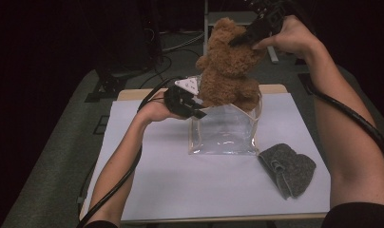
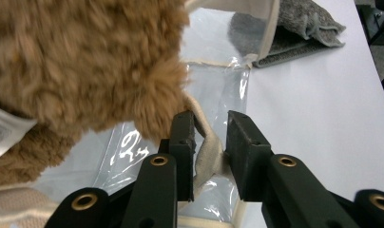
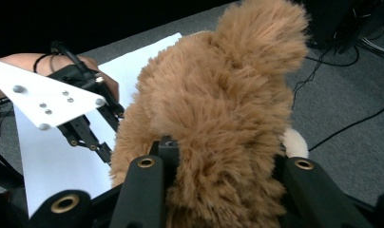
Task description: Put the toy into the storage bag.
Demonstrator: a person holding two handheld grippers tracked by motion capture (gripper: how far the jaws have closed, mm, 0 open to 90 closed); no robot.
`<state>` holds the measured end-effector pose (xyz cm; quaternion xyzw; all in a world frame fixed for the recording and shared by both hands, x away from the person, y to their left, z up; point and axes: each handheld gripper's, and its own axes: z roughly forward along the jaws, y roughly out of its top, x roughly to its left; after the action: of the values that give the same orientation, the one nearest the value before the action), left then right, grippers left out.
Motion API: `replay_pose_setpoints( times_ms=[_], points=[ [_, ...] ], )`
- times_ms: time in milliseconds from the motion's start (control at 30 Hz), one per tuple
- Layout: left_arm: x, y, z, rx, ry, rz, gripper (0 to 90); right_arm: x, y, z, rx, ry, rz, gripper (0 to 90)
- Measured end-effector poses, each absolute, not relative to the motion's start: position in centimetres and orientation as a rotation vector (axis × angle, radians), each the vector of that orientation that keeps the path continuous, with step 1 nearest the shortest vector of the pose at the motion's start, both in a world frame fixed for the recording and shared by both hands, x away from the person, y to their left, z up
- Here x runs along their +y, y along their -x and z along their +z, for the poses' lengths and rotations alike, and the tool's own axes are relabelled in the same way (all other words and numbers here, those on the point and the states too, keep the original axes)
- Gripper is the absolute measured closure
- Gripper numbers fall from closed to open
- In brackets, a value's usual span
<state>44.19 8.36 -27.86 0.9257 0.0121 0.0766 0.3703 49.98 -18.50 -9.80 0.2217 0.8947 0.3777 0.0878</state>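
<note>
A brown teddy bear (image 1: 228, 71) hangs upright with its lower body inside the mouth of a clear plastic bag (image 1: 223, 135) with cream trim. My right gripper (image 1: 240, 40) is shut on the bear's head from above, its jaws sunk in the fur (image 3: 223, 152). My left gripper (image 1: 199, 111) is at the bag's left upper edge. In the left gripper view its jaws (image 2: 211, 121) pinch the cream rim (image 2: 209, 152), with the bear's fur (image 2: 85, 57) just beside them. The bear's legs are hidden behind the plastic.
A folded grey cloth (image 1: 287, 168) lies on the white mat (image 1: 180, 180) to the right of the bag. The mat covers a wooden table (image 1: 133, 93). Dark floor with cables (image 1: 180, 45) lies beyond the table.
</note>
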Motion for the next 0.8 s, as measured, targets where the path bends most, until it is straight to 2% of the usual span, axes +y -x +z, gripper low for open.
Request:
replay_pose_setpoints(
  times_ms=[467, 800],
  points=[
    [9.1, -42.2, -28.2, -0.124, -2.392, 0.193, 75.2, -20.6, -50.4, -9.6, 2.660, -0.711, 1.135, 64.0],
    [9.0, -41.8, -28.5, -0.134, -2.403, 0.193, 75.3, -19.1, -51.3, -12.3, 2.698, -0.715, 1.107, 63.8]
  ],
)
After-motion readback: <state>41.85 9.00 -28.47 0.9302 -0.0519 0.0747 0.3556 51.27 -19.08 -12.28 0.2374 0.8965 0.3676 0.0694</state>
